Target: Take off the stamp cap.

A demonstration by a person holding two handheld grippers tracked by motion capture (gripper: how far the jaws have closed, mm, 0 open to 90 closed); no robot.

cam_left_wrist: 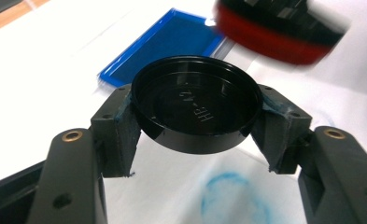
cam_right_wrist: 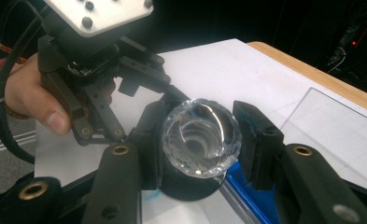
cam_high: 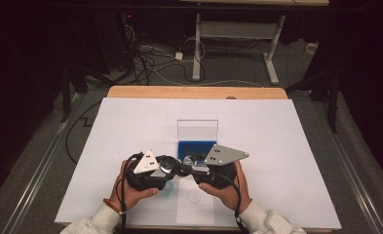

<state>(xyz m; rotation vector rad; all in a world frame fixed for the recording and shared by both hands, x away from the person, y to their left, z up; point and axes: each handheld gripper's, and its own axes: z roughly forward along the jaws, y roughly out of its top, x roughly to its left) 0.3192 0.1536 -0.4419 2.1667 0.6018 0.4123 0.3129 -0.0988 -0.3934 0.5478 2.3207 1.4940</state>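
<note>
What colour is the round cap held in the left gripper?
Black cap, glossy; it shows best in the left gripper view.

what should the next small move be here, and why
Probably swing the stamp over the blue ink pad and lower it. The right gripper's fingers clamp its clear handle, the black cap is off in the left gripper, and the pad lies open just beyond. Recapping is also possible.
</note>
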